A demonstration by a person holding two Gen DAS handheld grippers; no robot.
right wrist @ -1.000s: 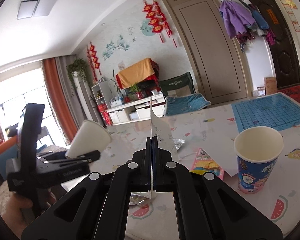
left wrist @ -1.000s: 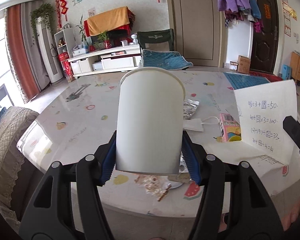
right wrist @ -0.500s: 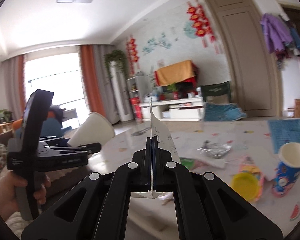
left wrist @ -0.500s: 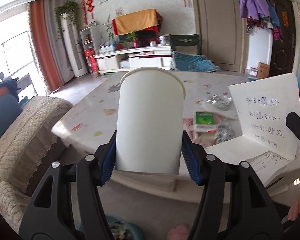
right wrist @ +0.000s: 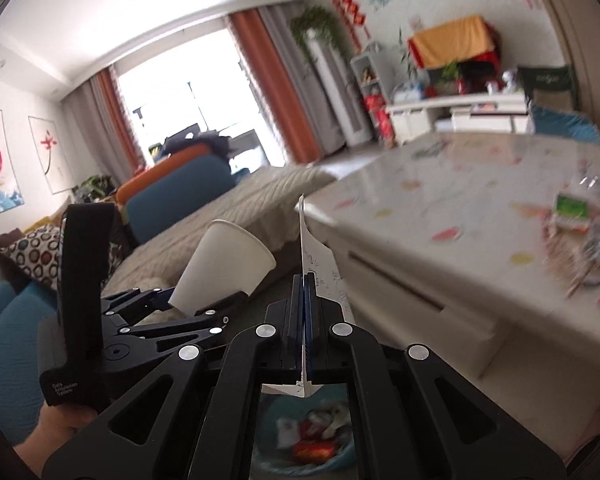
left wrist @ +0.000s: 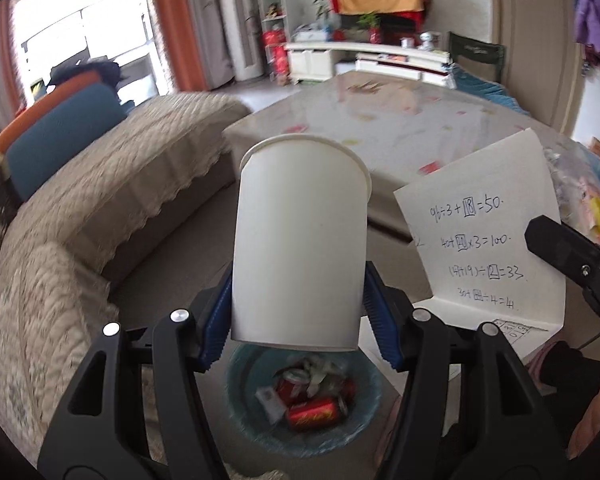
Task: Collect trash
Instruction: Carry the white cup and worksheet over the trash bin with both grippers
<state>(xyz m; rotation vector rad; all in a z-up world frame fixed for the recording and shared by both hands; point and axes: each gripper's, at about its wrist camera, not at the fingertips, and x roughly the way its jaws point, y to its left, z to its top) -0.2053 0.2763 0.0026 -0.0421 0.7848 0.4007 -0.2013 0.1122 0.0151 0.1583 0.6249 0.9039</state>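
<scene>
My left gripper is shut on a white paper cup, held upright above a blue trash bin on the floor that holds red cans and scraps. The right gripper is shut on a white sheet of paper with handwritten sums; the sheet also shows in the left wrist view, to the right of the cup. In the right wrist view the cup and left gripper are at the left, and the bin lies straight below my jaws.
A beige quilted sofa runs along the left. A low table with a patterned cover stands at the right and carries more litter, including a green-and-white carton and foil wrappers. A TV cabinet stands at the back.
Both grippers have swung left and down off the table with the cup and the paper. The trash bin on the floor has come into view below them.
</scene>
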